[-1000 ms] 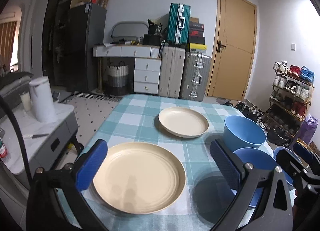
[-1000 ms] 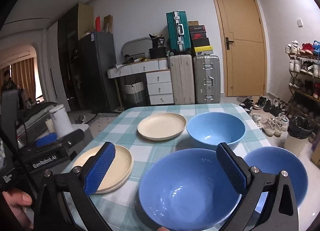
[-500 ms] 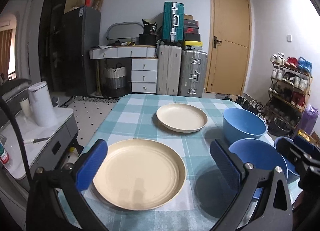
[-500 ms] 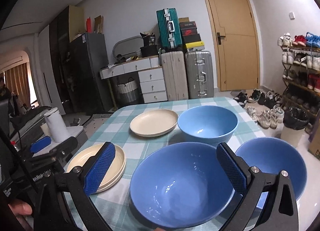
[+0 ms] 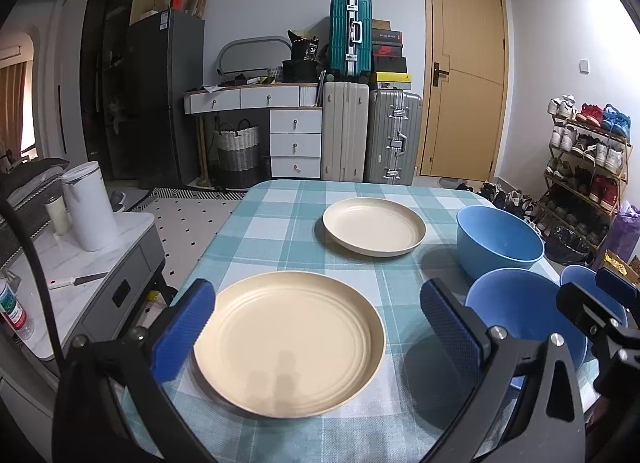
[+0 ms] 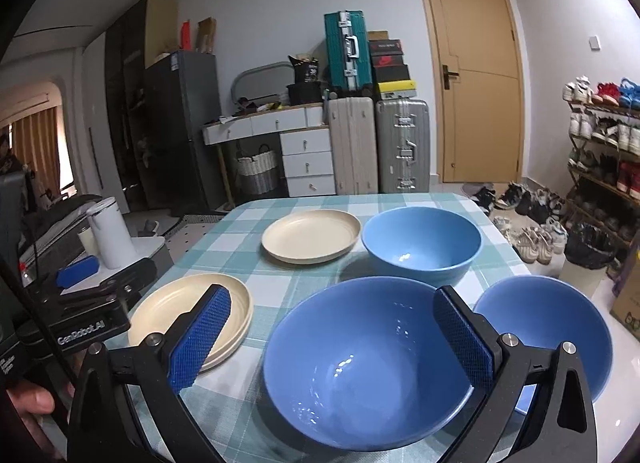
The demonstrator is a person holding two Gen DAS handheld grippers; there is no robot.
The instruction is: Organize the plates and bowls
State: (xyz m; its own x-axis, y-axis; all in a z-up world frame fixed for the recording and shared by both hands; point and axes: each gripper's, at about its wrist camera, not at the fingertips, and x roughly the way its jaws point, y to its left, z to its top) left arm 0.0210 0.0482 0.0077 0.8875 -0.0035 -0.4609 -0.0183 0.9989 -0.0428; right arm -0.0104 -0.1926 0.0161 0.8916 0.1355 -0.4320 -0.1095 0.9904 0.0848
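Compared with a second ago, both views have dipped slightly: the door and stacked suitcases sit higher in frame, while the dishes keep their places on the checked tabletop (image 5: 280,219). The left gripper (image 5: 316,323) hangs over the near plate (image 5: 288,343), its jaws spread wide on either side of it without touching. The right gripper (image 6: 332,339) hovers above the near bowl (image 6: 360,363), jaws likewise spread and holding nothing.

The near plate is cream, round, with concentric ridges inside its rim. Beyond it lies a smaller cream far plate (image 5: 374,231). Right of the near plate stands the glossy blue near bowl, with a far bowl (image 6: 422,241) behind that and a third bowl (image 6: 560,327) at the tabletop's right edge, just beside the near bowl.
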